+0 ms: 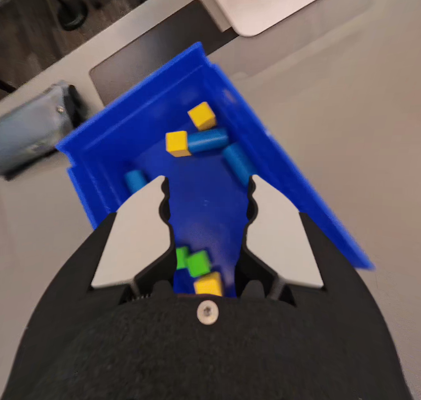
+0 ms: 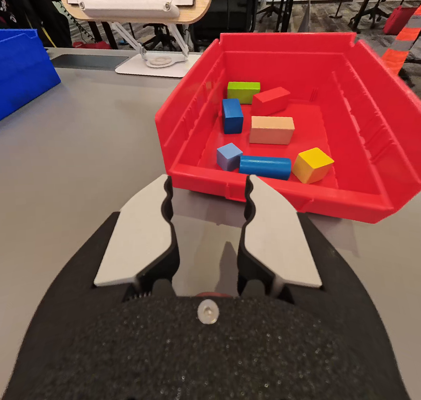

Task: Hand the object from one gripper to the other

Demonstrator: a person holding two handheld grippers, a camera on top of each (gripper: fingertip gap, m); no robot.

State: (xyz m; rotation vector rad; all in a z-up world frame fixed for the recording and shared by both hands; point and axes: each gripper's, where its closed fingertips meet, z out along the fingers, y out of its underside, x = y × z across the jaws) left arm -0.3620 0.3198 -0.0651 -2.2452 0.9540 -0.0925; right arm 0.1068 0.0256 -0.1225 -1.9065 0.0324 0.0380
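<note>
Left gripper (image 1: 207,179) spread, empty, over blue bin (image 1: 141,125); bare floor ahead between yellow cubes (image 1: 177,143) and blue cylinders (image 1: 206,141). Right gripper (image 2: 207,179) spread, empty, before red bin's (image 2: 227,185) smooth lip, bare table (image 2: 91,138) leftward

Even indoor light, moderately bright, no hard glare. Left wrist view: heavy motion blur; the blue bin's (image 1: 145,125) rims smear, the yellow and green blocks inside are soft-edged, the objects along the desk's far edge are indistinct. Right wrist view: sharper; the red bin (image 2: 284,193) and its blocks are crisp, with slight smear at its right wall. It casts soft, overlapping shadows on the grey desk (image 2: 79,150) toward the camera. Wide-angle bending stretches both views' edges; the background is soft.
</note>
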